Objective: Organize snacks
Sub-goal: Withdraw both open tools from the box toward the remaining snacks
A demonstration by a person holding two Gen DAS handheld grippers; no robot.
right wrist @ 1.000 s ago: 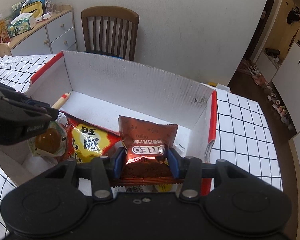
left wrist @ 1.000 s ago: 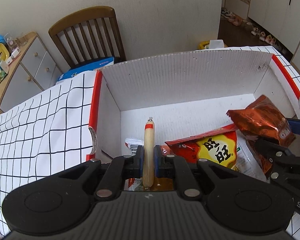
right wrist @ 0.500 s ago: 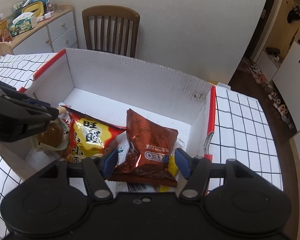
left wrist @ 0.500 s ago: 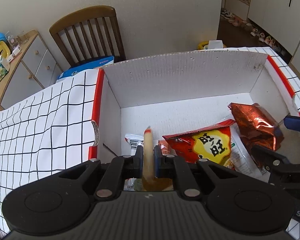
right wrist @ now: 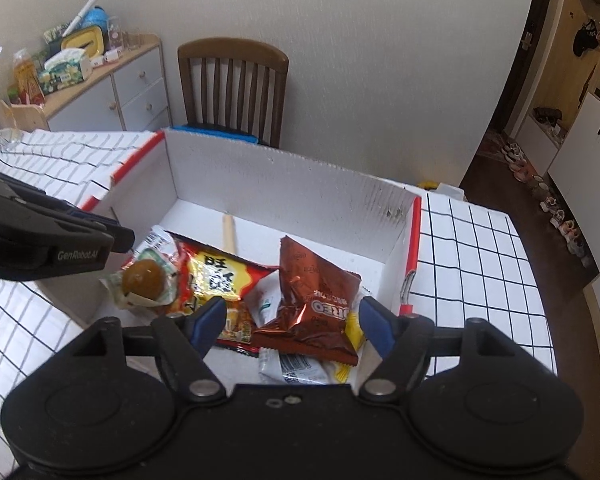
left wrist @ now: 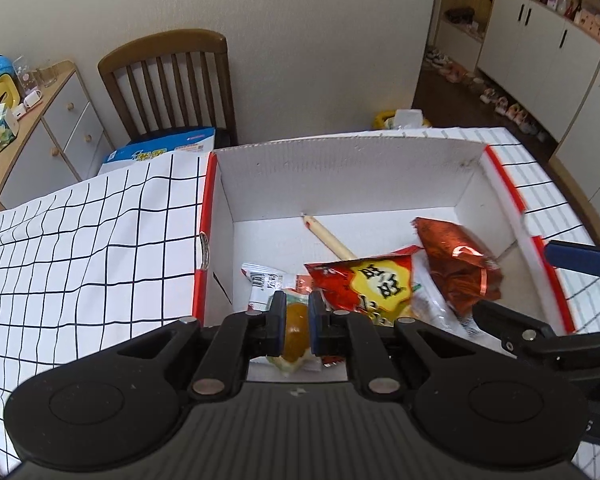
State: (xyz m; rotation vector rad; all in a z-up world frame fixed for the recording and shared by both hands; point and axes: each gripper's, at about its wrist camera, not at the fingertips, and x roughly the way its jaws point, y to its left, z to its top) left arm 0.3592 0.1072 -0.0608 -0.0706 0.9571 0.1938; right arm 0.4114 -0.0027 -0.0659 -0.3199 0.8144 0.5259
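Observation:
A white cardboard box [left wrist: 340,176] with red edges stands on the checked tablecloth. In it lie a thin sausage stick [left wrist: 328,238], a red and yellow snack bag [left wrist: 368,284], a brown Oreo pack [right wrist: 316,292] and a packed brown egg [right wrist: 144,280]. My left gripper [left wrist: 297,322] hovers over the box's near left corner, shut, with nothing between its pads; the egg shows below the narrow gap. My right gripper [right wrist: 292,320] is above the Oreo pack. Its jaws are opening, and the pack lies loose between them with the pads off it.
A wooden chair [left wrist: 168,84] holding a blue carton [left wrist: 160,152] stands behind the table. A grey drawer cabinet [right wrist: 112,92] with clutter on top is at the far left. The checked tablecloth [left wrist: 80,248] spreads on both sides of the box. White cupboards [left wrist: 540,60] are at the far right.
The sausage stick left my left gripper and now lies on the box floor. The right jaws widened and let the Oreo pack drop into the box. Both grippers rose a little.

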